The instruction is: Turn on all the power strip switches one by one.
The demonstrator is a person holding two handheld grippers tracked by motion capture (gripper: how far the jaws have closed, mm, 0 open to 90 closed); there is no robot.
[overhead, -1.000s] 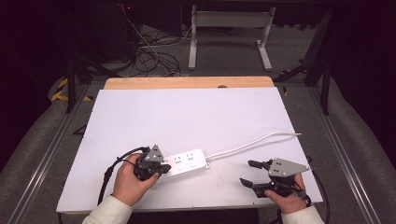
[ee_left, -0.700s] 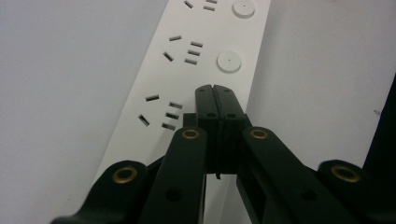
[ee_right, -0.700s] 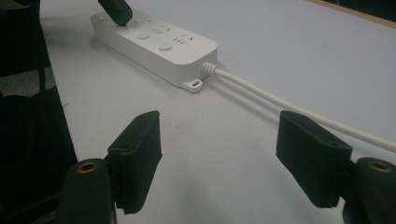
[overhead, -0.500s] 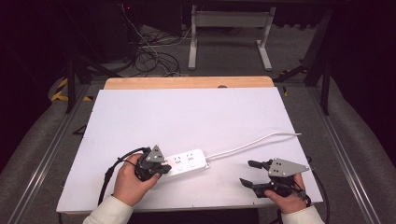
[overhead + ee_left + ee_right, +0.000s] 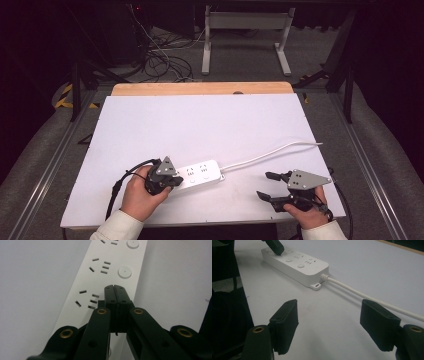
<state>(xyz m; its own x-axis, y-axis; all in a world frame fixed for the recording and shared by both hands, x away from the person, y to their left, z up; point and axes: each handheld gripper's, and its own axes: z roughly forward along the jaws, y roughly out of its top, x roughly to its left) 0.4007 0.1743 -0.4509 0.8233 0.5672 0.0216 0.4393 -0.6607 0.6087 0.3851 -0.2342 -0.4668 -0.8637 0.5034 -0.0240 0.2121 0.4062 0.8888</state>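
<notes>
A white power strip (image 5: 199, 175) is seen lying flat on the white desk (image 5: 200, 125), near the front edge and left of centre. Its white cable (image 5: 270, 154) is run off to the right across the desk. The left tool (image 5: 115, 290) is held with its jaws pressed together, nothing between them, the tips set down on the strip's near end beside a socket. The right tool (image 5: 329, 322) is held low over the desk to the right, jaws spread apart and empty, well clear of the strip.
</notes>
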